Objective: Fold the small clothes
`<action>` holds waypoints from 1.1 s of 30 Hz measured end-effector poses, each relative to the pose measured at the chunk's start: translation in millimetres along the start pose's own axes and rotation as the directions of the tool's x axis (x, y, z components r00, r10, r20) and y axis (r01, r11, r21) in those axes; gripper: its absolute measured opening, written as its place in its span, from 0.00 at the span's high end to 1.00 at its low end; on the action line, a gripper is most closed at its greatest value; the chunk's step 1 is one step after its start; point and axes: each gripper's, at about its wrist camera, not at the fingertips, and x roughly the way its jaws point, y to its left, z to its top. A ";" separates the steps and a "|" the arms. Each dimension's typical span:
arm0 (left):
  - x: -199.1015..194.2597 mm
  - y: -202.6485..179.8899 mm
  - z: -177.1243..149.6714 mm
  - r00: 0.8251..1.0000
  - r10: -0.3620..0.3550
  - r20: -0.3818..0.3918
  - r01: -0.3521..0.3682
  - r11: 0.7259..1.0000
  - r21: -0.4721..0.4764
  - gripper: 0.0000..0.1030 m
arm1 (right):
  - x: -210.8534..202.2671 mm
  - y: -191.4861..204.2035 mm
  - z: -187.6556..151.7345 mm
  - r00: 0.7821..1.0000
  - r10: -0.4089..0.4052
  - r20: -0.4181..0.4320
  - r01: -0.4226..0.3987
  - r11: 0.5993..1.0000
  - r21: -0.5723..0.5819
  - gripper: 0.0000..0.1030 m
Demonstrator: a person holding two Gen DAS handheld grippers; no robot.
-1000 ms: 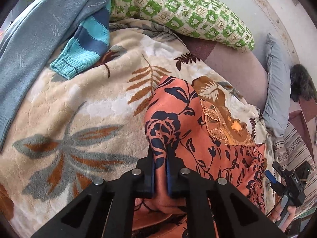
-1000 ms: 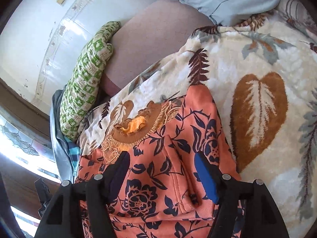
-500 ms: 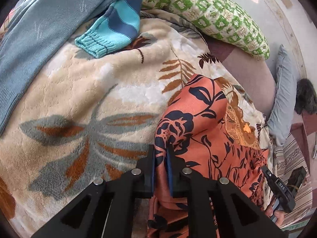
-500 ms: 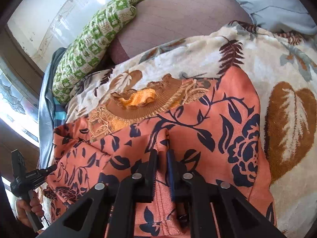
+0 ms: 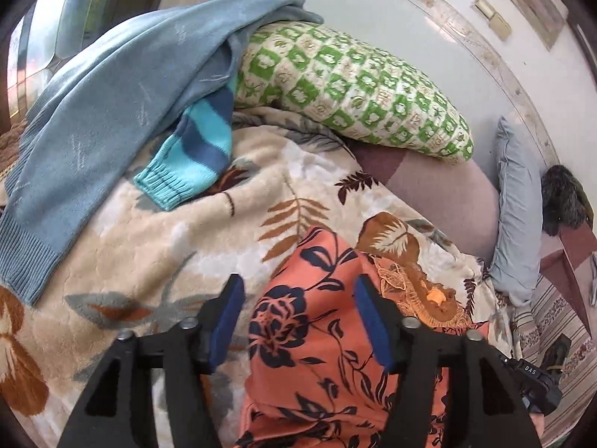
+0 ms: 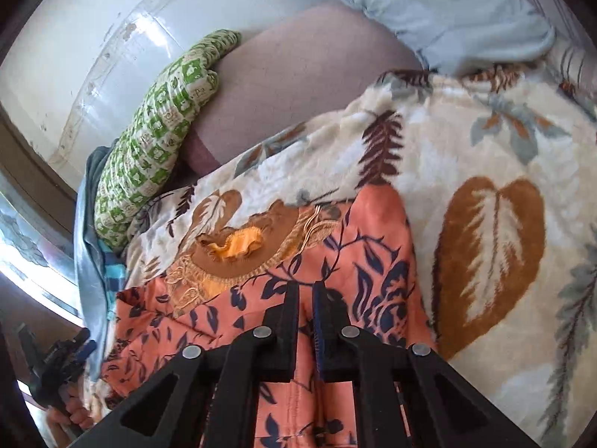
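While the orange floral garment (image 5: 317,339) lies part-folded on the leaf blanket (image 5: 209,246) | your left gripper (image 5: 298,317) jaws just released it | right gripper (image 6: 306,298) clenched on its near fold | blue sweater (image 5: 112,112) far left unfolded

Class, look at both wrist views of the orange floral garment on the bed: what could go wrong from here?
1. The left hand-held gripper has just opened; the freed garment may slump and lose its fold.
2. The right hand-held gripper pinches only a narrow pleat, so pulling could bunch the cloth or drag it askew.
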 end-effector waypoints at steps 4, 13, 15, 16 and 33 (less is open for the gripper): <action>28.3 -12.1 4.9 0.999 0.019 -0.037 -0.018 1.000 0.026 0.17 | 11.1 1.9 -4.0 0.999 0.031 -0.043 -0.032 0.999 -0.009 0.90; 74.6 -9.2 -6.8 0.978 0.096 -0.183 -0.086 0.995 0.059 0.58 | 35.7 -3.7 -10.2 0.987 0.025 -0.162 -0.027 1.000 -0.012 0.89; 78.0 -3.7 -7.4 0.974 0.092 -0.208 -0.083 0.995 0.055 0.86 | 35.5 -4.4 -9.9 0.985 0.029 -0.171 -0.032 0.999 -0.014 0.89; 77.0 -1.3 -7.0 0.975 0.077 -0.207 -0.070 0.997 0.044 0.88 | 33.6 -5.1 -9.2 0.985 0.040 -0.167 -0.042 0.999 -0.008 0.89; 67.2 24.5 -4.4 0.955 0.173 -0.239 -0.182 0.983 -0.017 0.64 | 43.2 5.4 -31.2 0.970 0.059 -0.236 -0.074 0.996 -0.053 0.64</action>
